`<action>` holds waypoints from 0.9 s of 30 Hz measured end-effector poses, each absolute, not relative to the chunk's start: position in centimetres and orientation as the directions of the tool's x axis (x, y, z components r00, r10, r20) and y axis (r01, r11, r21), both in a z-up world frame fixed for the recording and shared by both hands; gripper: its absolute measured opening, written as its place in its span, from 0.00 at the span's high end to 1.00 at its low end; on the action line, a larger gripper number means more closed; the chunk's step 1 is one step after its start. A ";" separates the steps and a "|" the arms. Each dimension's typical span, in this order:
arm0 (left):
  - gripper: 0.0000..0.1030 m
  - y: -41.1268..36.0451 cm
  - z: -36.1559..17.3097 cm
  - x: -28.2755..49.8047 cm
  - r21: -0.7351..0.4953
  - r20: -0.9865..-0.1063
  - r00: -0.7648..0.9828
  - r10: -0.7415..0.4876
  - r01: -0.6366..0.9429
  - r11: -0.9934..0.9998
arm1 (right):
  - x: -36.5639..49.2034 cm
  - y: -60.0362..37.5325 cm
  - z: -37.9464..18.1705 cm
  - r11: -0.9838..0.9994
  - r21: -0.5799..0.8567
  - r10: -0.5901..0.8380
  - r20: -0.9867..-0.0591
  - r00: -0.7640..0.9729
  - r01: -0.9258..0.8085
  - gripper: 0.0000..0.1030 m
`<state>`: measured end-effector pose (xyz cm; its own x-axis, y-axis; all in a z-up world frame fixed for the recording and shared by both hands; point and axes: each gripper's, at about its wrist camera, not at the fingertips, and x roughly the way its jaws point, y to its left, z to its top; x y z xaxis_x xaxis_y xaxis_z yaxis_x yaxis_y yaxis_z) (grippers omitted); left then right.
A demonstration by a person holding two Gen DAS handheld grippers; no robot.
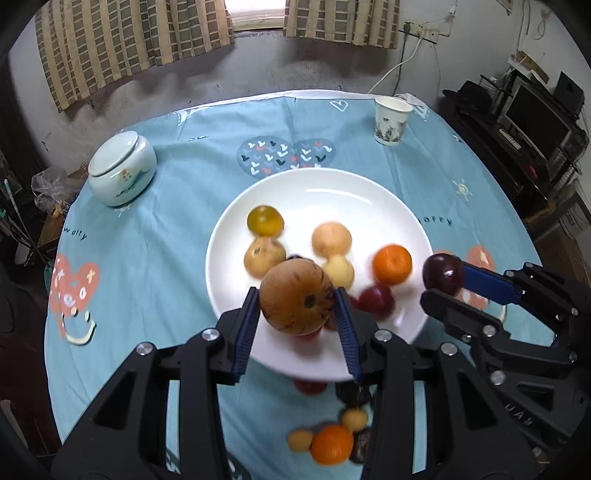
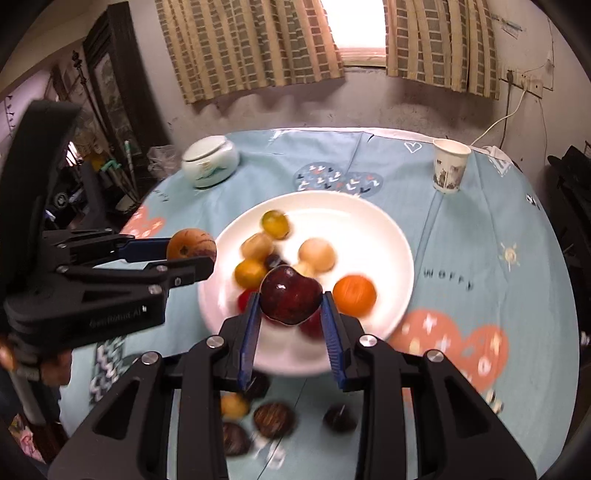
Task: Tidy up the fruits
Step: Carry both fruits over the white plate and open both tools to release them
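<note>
Hovering over the plate's [image 1: 236, 221] near edge, the left tongs [image 1: 297, 301] are clamped on a firm brown fruit [image 1: 295, 295] and the right tongs [image 2: 290, 301] on a smooth, likely slippery dark plum [image 2: 290, 295]; both are gripped at their widest part.

Checked curtains [image 1: 122, 48] flanking a bright window [image 2: 356, 26], stained grey wall [image 1: 258, 70].

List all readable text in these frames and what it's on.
"worry": tablecloth, printed right of the plate; it appears again at the cloth's left edge.
"GenRobot.AI": side of the left tool, faint in the right wrist view.
Embossed letters on the right tool body: too blurred to read.
Letters in the coral hearts on the cloth: too blurred to read.
Cup print: a picture, with no legible text.
</note>
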<state>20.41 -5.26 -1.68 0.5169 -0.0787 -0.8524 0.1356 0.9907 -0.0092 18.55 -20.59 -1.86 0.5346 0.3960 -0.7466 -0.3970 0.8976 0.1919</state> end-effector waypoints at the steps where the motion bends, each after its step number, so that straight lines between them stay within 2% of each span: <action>1: 0.59 -5.5 -2.2 21.5 -0.001 -0.859 0.508 -0.066 0.127 0.992 | 19.5 -20.4 -2.2 0.901 0.191 0.389 -0.753 0.530 -0.390 0.68; 8: 0.59 -5.6 -4.5 25.4 0.024 -0.873 0.487 -0.027 0.098 0.995 | 25.4 -19.9 -5.7 0.924 0.183 0.333 -0.817 0.471 -0.336 0.67; 10: 0.56 -5.4 -4.9 26.0 0.024 -0.876 0.482 -0.024 0.094 0.995 | 26.4 -19.9 -6.6 0.935 0.172 0.305 -0.837 0.455 -0.311 0.66; 12: 0.45 -5.0 -5.1 26.2 0.018 -0.875 0.484 -0.027 0.088 0.996 | 27.2 -20.1 -7.4 0.940 0.173 0.293 -0.849 0.439 -0.294 0.64; 13: 0.44 -4.8 -5.1 26.2 0.017 -0.874 0.486 -0.027 0.086 0.996 | 27.4 -20.2 -7.6 0.939 0.179 0.297 -0.853 0.430 -0.293 0.59; 14: 0.44 -4.7 -5.1 26.2 0.018 -0.873 0.487 -0.026 0.085 0.996 | 27.3 -20.2 -7.6 0.939 0.178 0.297 -0.851 0.432 -0.295 0.41; 15: 0.44 -4.5 -5.1 26.2 0.017 -0.873 0.487 -0.024 0.080 0.997 | 27.1 -20.3 -7.4 0.943 0.165 0.286 -0.845 0.452 -0.289 0.36; 23: 0.43 -2.4 -2.3 23.5 -0.004 -0.846 0.531 -0.041 0.071 0.997 | 24.5 -22.0 -3.6 0.930 0.197 0.340 -0.784 0.519 -0.311 0.35; 27: 0.39 -1.2 -1.0 19.8 -0.003 -0.827 0.560 -0.052 0.088 0.996 | 20.1 -22.6 -1.8 0.916 0.179 0.360 -0.764 0.535 -0.359 0.35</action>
<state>19.77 -1.21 -1.04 0.5600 -0.0522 -0.8268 0.0881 0.9961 -0.0032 20.06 -22.62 -1.84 0.5351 0.3597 -0.7644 -0.3593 0.9158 0.1795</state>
